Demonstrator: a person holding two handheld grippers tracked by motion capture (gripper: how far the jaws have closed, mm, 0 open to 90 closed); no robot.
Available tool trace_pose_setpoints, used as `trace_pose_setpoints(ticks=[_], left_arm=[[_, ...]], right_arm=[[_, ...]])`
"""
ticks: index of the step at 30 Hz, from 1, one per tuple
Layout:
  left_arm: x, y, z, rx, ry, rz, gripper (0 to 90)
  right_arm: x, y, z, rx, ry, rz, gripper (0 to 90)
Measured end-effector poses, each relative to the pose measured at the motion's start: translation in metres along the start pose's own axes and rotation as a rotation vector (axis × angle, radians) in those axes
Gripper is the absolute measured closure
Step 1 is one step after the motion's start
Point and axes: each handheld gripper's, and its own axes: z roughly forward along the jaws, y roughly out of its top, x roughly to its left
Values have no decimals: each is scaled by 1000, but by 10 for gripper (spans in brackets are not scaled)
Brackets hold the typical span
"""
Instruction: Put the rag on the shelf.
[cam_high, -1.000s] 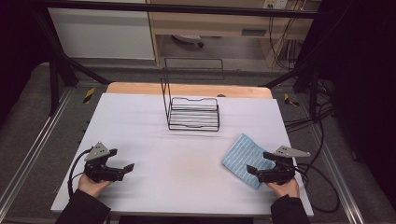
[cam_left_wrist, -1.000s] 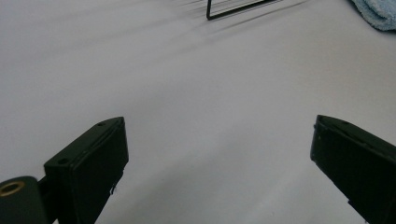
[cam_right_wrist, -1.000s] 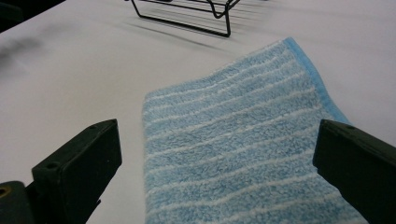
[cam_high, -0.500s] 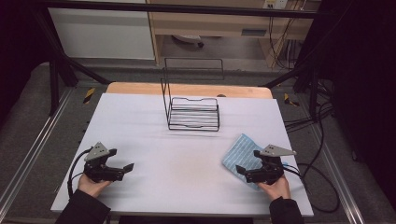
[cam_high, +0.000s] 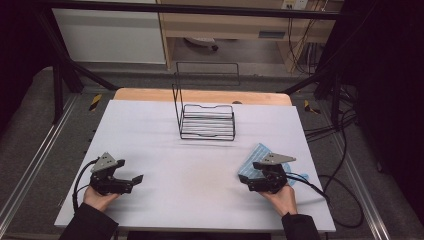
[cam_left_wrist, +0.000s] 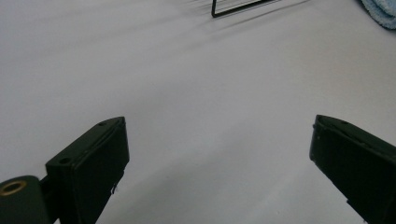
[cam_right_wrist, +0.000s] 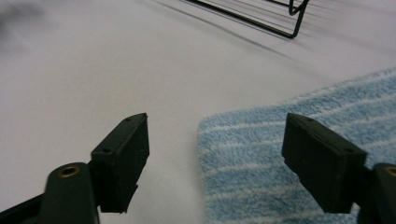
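Partly covered by the right gripper (cam_high: 251, 180) in the high view, the blue cloth (cam_high: 252, 159) shows as a striped corner ahead of the jaws and a sliver behind the hand. Seen from the right gripper view, the cloth (cam_right_wrist: 299, 158) is fluffy light-blue towelling with pale stripes; its near corner lies flat between the wide-open jaws, which grip nothing, and its far side runs off the frame. Well ahead stands a black wire rack (cam_high: 207, 120), cut off at the top of that view. Far to the side, the left gripper (cam_high: 131, 181) rests over the bare white table (cam_high: 190, 165), jaws spread wide and empty.
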Motion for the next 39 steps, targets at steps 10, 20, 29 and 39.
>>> trace_pose_setpoints(ticks=[10,20,29,39], left_arm=[[0,0,1,6,-2,3,52],[-1,0,1,10,-1,5,56],[0,0,1,8,0,1,57],[0,0,1,9,3,3,58]], right_arm=[[1,-1,17,86,-45,-67,573],[3,-4,24,118,-52,-136,664],[0,-3,24,120,-55,-163,841],[1,8,12,39,15,-43,851]])
